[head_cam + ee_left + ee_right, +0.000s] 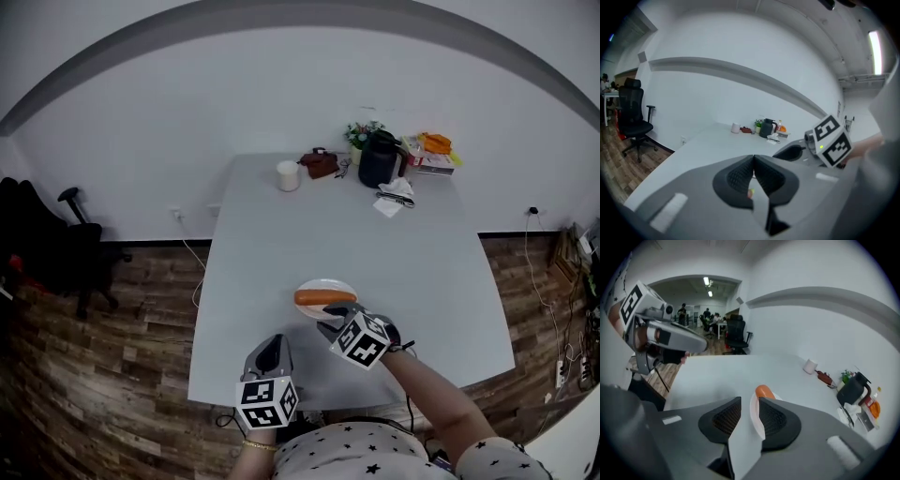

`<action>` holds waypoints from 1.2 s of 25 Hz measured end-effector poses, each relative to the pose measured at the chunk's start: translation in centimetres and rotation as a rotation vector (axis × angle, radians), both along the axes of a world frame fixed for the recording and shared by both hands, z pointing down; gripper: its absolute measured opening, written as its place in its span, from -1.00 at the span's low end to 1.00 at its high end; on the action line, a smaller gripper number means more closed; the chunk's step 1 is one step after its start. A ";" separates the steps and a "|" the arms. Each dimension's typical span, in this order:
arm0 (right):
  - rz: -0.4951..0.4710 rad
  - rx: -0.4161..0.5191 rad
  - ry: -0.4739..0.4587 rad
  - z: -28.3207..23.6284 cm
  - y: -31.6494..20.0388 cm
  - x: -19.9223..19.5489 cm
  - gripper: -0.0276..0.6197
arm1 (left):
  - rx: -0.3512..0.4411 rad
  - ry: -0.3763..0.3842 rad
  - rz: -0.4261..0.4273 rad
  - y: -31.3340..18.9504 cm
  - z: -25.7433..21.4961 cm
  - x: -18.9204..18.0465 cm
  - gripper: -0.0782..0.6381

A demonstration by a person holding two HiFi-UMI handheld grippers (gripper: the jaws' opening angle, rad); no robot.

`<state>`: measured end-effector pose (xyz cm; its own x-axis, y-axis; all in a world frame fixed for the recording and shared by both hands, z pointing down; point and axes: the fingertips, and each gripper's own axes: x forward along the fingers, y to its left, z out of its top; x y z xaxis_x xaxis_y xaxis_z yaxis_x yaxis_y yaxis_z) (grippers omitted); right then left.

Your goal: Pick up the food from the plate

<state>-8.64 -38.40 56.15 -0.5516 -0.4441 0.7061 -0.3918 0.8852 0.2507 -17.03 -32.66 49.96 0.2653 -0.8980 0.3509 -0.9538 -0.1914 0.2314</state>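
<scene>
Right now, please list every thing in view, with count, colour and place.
table: one, white, centre of view
plate: one, white, table's near side
sausage: one, orange, on the plate
cup: one, white, table's far end
pouch: one, brown, beside the cup
jug: one, black, table's far end
plant: one, green, beside the jug
paper: one, white, before the jug
office chair: one, black, left of the table
left gripper: one, grey, fingers shut, empty
right gripper: one, grey, fingers open around plate's rim
</scene>
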 end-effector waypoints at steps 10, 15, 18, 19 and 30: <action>-0.235 -0.062 0.444 7.0 -7.3 -0.6 -0.17 | -0.061 0.007 0.008 -2.4 2.0 -1.6 -0.76; -0.308 -0.205 0.562 9.7 -8.0 0.3 -0.22 | -0.079 0.015 -0.009 -2.8 2.5 -2.4 -0.76; -0.319 -0.238 0.545 9.5 -8.0 0.1 -0.25 | -0.080 0.016 -0.014 -3.0 2.5 -2.6 -0.76; -0.322 -0.232 0.540 9.5 -8.0 0.0 -0.25 | -0.079 0.015 -0.012 -3.0 2.5 -2.5 -0.76; -0.208 -0.051 0.379 6.8 -6.8 -0.1 -0.26 | -0.052 -0.017 0.040 -3.1 2.0 -0.6 -0.76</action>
